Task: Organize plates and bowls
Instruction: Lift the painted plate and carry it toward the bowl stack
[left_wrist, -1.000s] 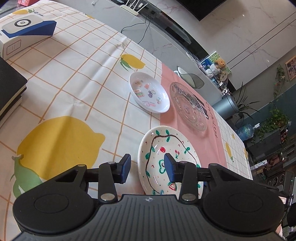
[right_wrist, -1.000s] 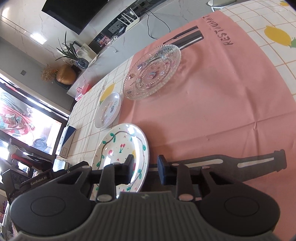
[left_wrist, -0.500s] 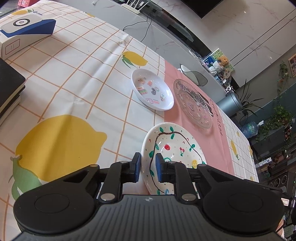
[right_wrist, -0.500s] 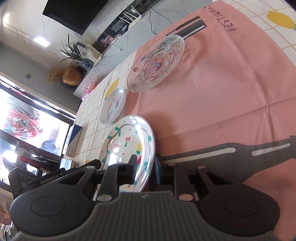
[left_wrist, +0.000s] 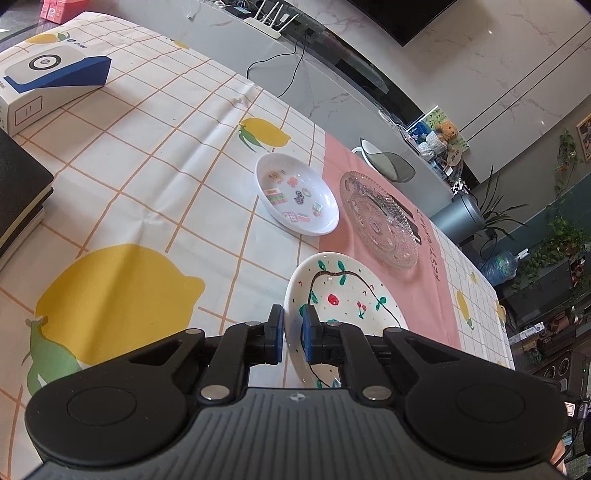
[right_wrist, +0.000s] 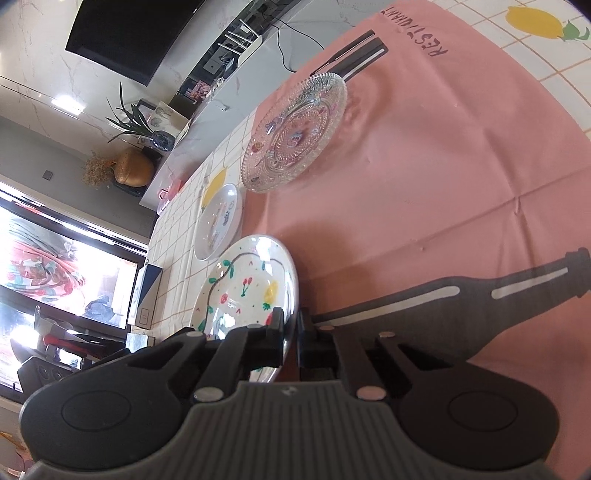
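A white plate painted with cherries and vines (left_wrist: 343, 295) is held by both grippers. My left gripper (left_wrist: 293, 332) is shut on its left rim. My right gripper (right_wrist: 291, 332) is shut on its right rim (right_wrist: 291, 280), and the plate tilts up off the cloth. Beyond it a small white dish with stickers (left_wrist: 297, 197) sits on the lemon-print cloth. A clear patterned glass plate (left_wrist: 378, 218) sits to its right on the pink mat. Both also show in the right wrist view: the dish (right_wrist: 218, 221) and the glass plate (right_wrist: 295, 133).
A white and blue box (left_wrist: 48, 85) lies at the far left of the table. A black book (left_wrist: 18, 199) lies at the left edge. The pink mat (right_wrist: 443, 166) with a printed bottle covers the right side. A grey counter with cables runs behind the table.
Both grippers closed from open onto opposite rims of the painted plate. The plate now tilts up from the table.
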